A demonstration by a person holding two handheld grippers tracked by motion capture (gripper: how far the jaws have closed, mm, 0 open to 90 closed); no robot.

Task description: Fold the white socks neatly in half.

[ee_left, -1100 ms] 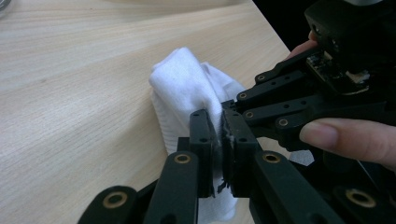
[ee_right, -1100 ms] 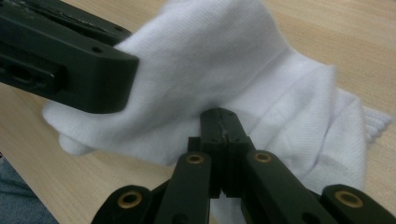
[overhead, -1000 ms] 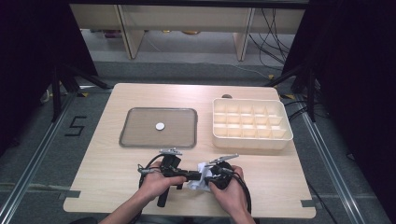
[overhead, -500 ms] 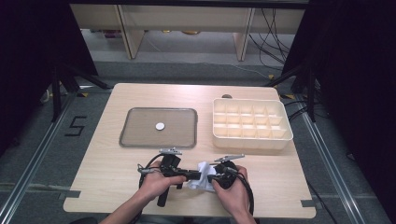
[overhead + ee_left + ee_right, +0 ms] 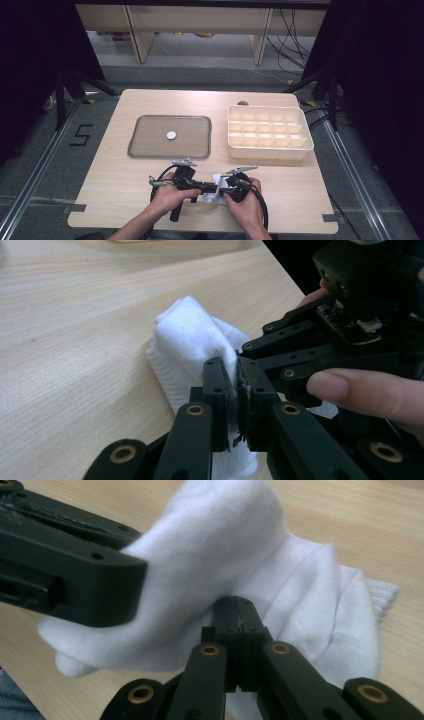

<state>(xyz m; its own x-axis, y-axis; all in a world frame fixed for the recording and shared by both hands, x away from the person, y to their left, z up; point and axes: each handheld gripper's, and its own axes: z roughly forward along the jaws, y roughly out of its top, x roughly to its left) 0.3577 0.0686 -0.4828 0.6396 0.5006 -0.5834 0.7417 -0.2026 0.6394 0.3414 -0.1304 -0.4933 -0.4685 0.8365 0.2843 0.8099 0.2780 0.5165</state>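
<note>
Nothing has moved: both hand-held grippers stay clamped on the white sock (image 5: 214, 189); tray (image 5: 145, 147) holds one white disc (image 5: 171, 135).

You have one white sock (image 5: 214, 189) between your two grippers, the left gripper (image 5: 206, 188) and the right gripper (image 5: 223, 189). On the tabletop (image 5: 120, 175) you have one grey tray (image 5: 150, 145) carrying one small white disc (image 5: 171, 135), and one cream divided box (image 5: 270, 150).
</note>
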